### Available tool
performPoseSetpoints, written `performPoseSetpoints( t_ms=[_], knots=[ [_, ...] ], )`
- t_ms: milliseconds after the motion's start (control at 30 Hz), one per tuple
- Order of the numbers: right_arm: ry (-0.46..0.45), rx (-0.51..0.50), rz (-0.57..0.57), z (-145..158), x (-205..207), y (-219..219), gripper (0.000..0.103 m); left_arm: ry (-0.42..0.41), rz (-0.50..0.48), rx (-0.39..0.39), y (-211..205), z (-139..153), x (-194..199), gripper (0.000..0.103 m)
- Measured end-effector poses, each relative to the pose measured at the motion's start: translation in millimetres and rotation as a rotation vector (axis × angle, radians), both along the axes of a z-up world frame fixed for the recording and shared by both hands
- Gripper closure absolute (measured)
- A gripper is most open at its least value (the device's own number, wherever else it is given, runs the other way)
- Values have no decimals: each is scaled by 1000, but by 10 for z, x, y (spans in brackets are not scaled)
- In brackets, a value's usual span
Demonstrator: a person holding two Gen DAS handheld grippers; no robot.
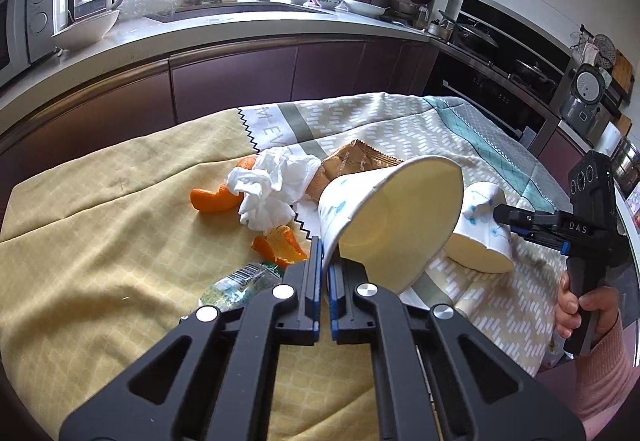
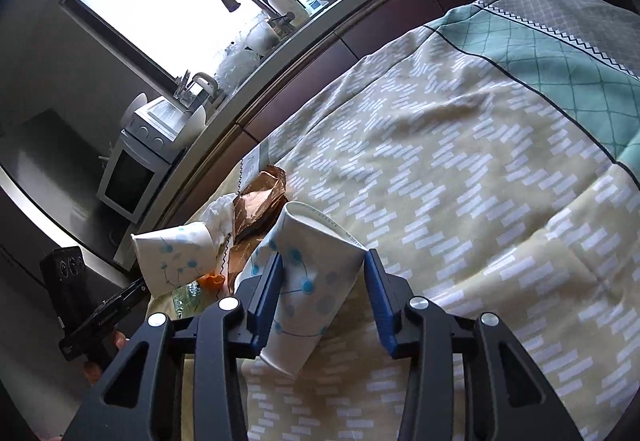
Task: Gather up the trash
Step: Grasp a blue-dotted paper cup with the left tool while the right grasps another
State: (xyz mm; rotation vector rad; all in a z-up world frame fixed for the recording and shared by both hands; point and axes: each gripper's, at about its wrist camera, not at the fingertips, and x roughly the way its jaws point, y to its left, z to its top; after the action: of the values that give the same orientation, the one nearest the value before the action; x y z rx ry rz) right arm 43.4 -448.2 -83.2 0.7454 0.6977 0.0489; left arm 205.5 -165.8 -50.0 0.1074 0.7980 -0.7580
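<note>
Left gripper (image 1: pixel 325 261) jaws pinching cup (image 1: pixel 384 217) rim, patterned cloth (image 1: pixel 100 241), kitchen counter (image 1: pixel 240 25)

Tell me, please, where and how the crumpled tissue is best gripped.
Probably pinch the tissue at its raised, crumpled middle from above. It is a soft heap with upstanding folds, and a peel touches its left and a wrapper its right, so a sideways approach could catch those.

left wrist: looked down, close, along its jaws over the cloth-covered surface (image 1: pixel 120 241) toward the kitchen counter (image 1: pixel 240 25) | right wrist: close, rolled, facing the same counter (image 2: pixel 280 53) | shared: both paper cups (image 1: pixel 392 217) (image 2: pixel 304 281), wrapper (image 1: pixel 360 161)
</note>
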Motion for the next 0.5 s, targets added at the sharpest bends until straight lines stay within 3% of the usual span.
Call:
performPoseSetpoints(
  t_ms=[333,367,400,467,500],
  knots=[
    [-49,10,51,125,-53,147,69,-15,28,-64,321,191,-259,100],
    [-48,24,57,112,-42,160,66,-12,24,-72,349,199,-278,100],
    [-42,40,69,82,-16,177,52,-13,27,-76,376,202,-297,100],
    [-10,49,74,7,36,225,38,-21,33,-71,409,203,-346,100],
    [3,48,81,-30,64,259,38,-23,35,-71,430,203,-368,100]
  ],
)
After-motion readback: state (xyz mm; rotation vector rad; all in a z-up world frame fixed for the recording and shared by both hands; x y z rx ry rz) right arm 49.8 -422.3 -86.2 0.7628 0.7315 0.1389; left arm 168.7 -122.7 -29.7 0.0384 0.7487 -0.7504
